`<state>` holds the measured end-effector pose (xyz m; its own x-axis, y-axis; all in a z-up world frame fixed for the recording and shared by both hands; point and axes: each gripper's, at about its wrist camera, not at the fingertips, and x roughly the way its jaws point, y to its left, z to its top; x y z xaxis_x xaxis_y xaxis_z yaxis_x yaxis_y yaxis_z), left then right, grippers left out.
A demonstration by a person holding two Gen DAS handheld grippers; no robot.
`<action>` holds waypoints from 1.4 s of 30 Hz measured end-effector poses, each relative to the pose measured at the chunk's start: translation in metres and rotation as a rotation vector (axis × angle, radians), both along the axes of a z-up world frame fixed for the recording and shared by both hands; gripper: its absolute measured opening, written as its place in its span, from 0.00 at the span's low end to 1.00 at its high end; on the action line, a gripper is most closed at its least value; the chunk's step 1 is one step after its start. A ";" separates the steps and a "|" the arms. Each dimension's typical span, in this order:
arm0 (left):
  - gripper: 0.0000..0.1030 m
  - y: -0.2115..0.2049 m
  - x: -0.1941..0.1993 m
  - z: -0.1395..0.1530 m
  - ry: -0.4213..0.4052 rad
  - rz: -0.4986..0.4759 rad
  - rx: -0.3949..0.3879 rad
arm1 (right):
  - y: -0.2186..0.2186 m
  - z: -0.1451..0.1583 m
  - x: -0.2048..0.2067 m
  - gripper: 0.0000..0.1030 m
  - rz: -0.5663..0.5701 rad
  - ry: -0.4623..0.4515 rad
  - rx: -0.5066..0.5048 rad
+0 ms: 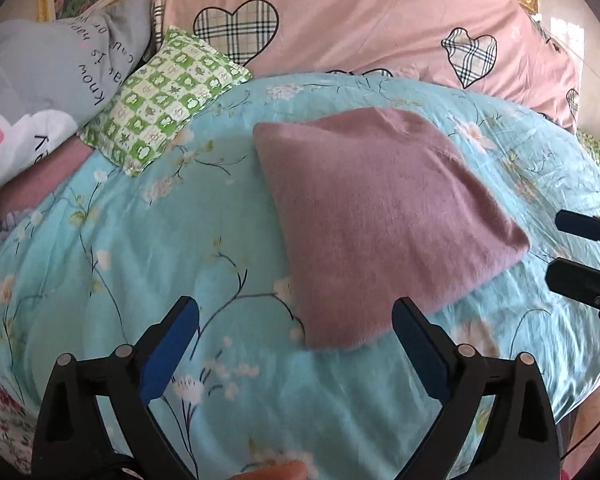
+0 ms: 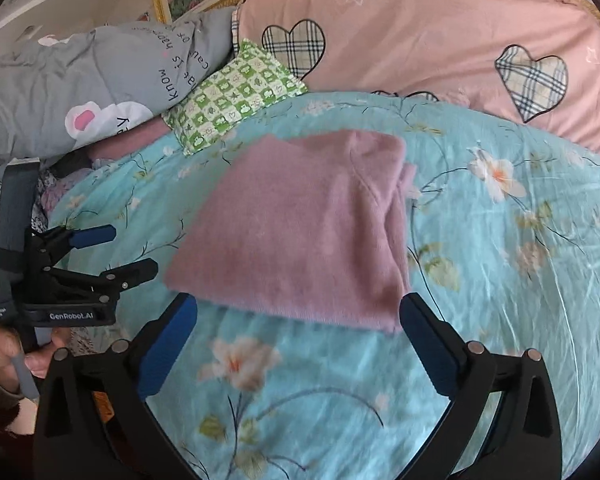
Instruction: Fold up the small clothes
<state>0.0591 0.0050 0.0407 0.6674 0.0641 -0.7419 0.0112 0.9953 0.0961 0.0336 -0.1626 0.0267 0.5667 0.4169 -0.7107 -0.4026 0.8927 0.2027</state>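
A mauve fuzzy garment (image 1: 384,220) lies folded into a flat rectangle on the turquoise floral bedspread (image 1: 140,248); it also shows in the right wrist view (image 2: 300,228). My left gripper (image 1: 296,316) is open and empty, hovering just in front of the garment's near corner. My right gripper (image 2: 298,312) is open and empty, its fingers either side of the garment's near edge, above the bedspread (image 2: 500,280). The right gripper also shows at the right edge of the left wrist view (image 1: 556,248), and the left gripper shows at the left of the right wrist view (image 2: 134,250), both apart from the garment.
A green checked pillow (image 1: 164,96) lies behind the garment to the left. A grey printed quilt (image 1: 40,64) is piled at far left. A pink quilt with plaid hearts (image 1: 360,20) lies along the headboard. The bed's edge drops off at the right (image 1: 580,400).
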 end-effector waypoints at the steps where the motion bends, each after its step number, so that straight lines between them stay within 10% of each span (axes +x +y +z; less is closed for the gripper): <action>1: 0.95 -0.001 0.002 0.000 0.000 -0.002 0.007 | 0.003 -0.001 0.005 0.99 0.012 0.014 -0.007; 42: 0.96 -0.009 0.036 -0.021 0.094 -0.034 -0.020 | 0.015 -0.023 0.052 0.99 0.074 0.141 -0.017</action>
<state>0.0952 -0.0038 0.0199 0.5965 0.0271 -0.8021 0.0533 0.9959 0.0733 0.0861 -0.1474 0.0039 0.4292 0.4409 -0.7883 -0.4359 0.8655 0.2467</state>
